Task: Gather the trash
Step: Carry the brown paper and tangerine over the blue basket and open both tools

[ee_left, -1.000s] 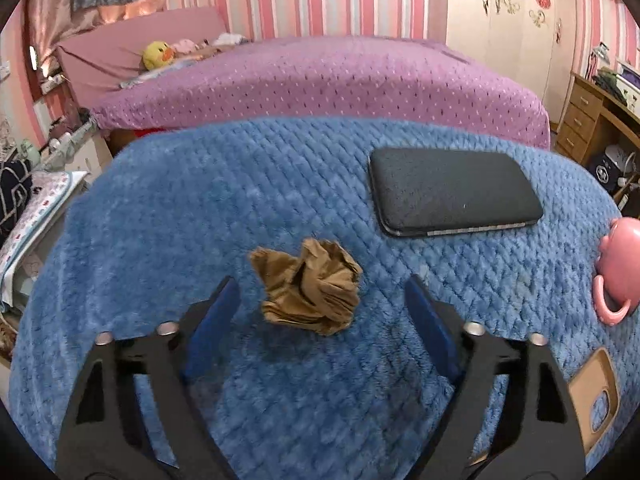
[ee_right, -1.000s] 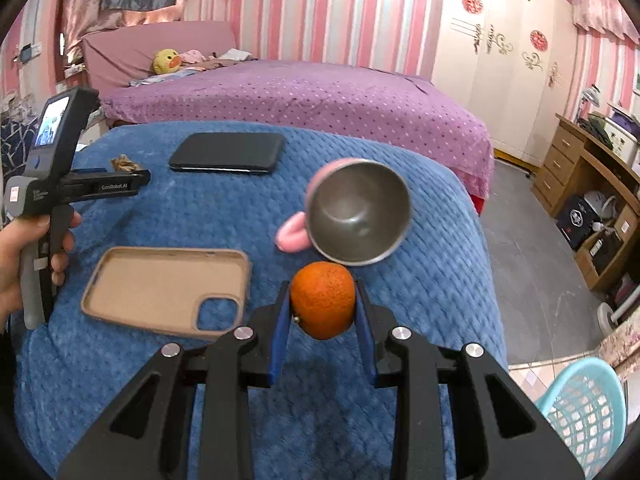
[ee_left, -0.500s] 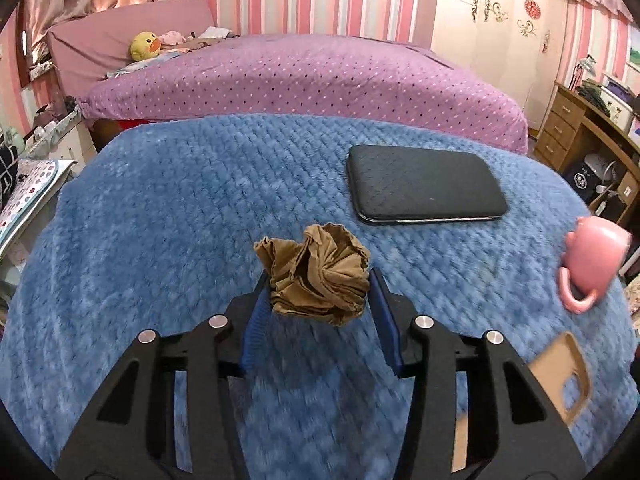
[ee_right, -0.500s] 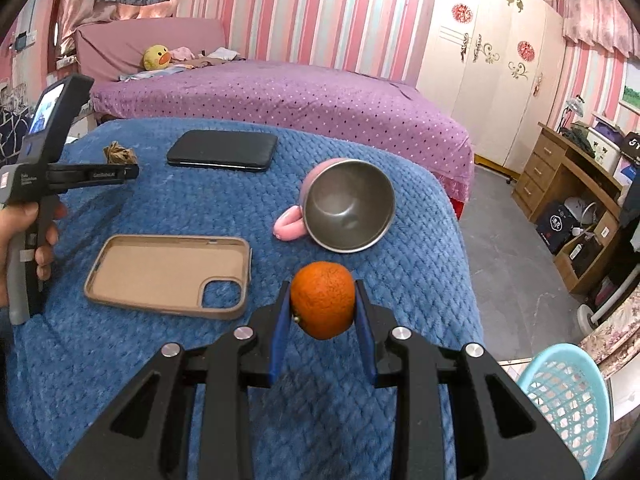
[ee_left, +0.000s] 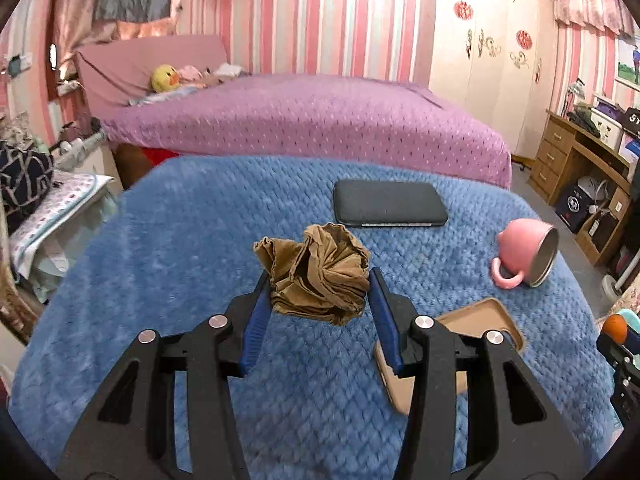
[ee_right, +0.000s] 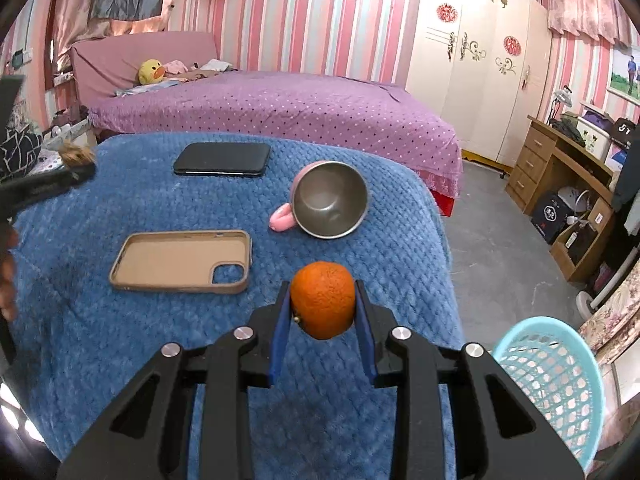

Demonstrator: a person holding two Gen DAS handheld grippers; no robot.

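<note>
Left wrist view: I am pinching the paper wad (ee_left: 320, 280) in my left tool (ee_left: 318, 300), lifted above the counter (ee_left: 168, 240), while my right tool (ee_right: 322, 308) is clamping the orange (ee_right: 322, 299) near the basket (ee_right: 560, 384), both ready for dropping in.

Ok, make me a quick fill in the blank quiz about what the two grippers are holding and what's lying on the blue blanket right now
1. The left gripper is shut on a crumpled brown ____.
2. The right gripper grips a round fruit, an ____.
3. The pink mug on the blue blanket lies on its ____.
4. The tan phone case is empty; the black phone lies ____ from it.

Missing words: paper; orange; side; apart
</note>
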